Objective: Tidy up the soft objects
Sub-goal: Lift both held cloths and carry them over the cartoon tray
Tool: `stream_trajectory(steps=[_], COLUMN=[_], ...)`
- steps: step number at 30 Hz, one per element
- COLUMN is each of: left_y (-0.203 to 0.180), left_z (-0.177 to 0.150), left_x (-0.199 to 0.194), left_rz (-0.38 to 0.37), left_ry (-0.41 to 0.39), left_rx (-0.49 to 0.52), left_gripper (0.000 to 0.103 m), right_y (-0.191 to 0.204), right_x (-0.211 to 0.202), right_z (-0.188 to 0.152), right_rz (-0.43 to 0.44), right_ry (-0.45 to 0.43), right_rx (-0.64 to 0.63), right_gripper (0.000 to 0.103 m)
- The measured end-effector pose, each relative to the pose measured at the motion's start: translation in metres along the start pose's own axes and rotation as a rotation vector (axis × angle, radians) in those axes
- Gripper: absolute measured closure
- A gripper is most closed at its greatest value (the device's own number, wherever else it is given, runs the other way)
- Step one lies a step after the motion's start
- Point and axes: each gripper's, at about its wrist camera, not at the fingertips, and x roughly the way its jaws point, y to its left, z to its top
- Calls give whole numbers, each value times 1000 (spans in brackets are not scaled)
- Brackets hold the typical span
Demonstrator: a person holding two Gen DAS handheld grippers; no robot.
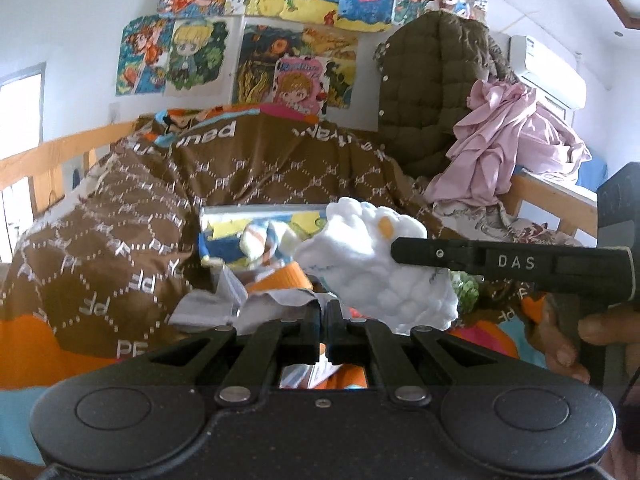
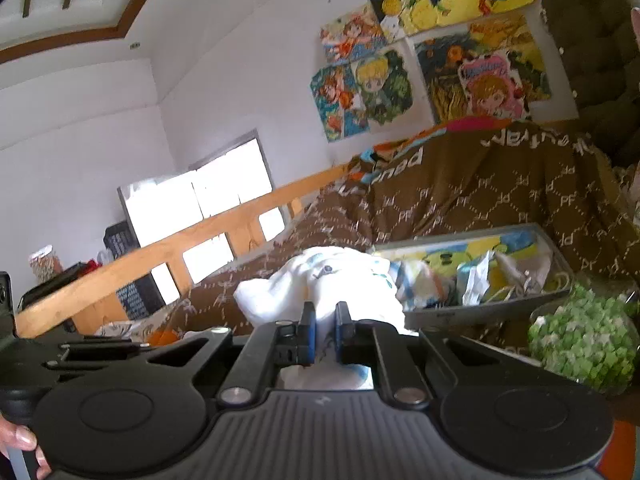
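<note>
Two grippers are up over the bed, and only one has anything in it. Furthest left lies the brown quilt point(image 1: 120, 248). Next comes the left gripper point(image 1: 324, 320), its jaws pinched together on nothing that I can make out, low over a crumpled grey cloth point(image 1: 208, 308). Beyond it sits the tray point(image 2: 472, 308), already holding a jumble of small soft pieces. To the right, the white cloth point(image 1: 360, 256) hangs bunched just in front of the tray, clamped in the right gripper point(image 2: 323, 334), whose blue pads point(image 2: 307, 336) are nearly closed on a fold of it. It looks light, limp and puffy; it should drape and sag rather than slip. A pinch on a thick gathered fold seems best, since a single edge would let it unroll.
</note>
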Motion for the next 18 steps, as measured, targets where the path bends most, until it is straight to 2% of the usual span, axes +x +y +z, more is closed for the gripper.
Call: stream_trajectory(steps=[10, 18], left_y=[-6, -3], left_z=[50, 87], left_x=[13, 43], left_rz=[-46, -75], left_ry=[-77, -122], left_rx=[75, 83], left_gripper=[101, 101], right_y=[-21, -39], right_x=[-6, 14], right_z=[12, 38], right_rz=[-58, -108], right_ry=[-103, -160], right_rx=[46, 10], right_gripper=[93, 93])
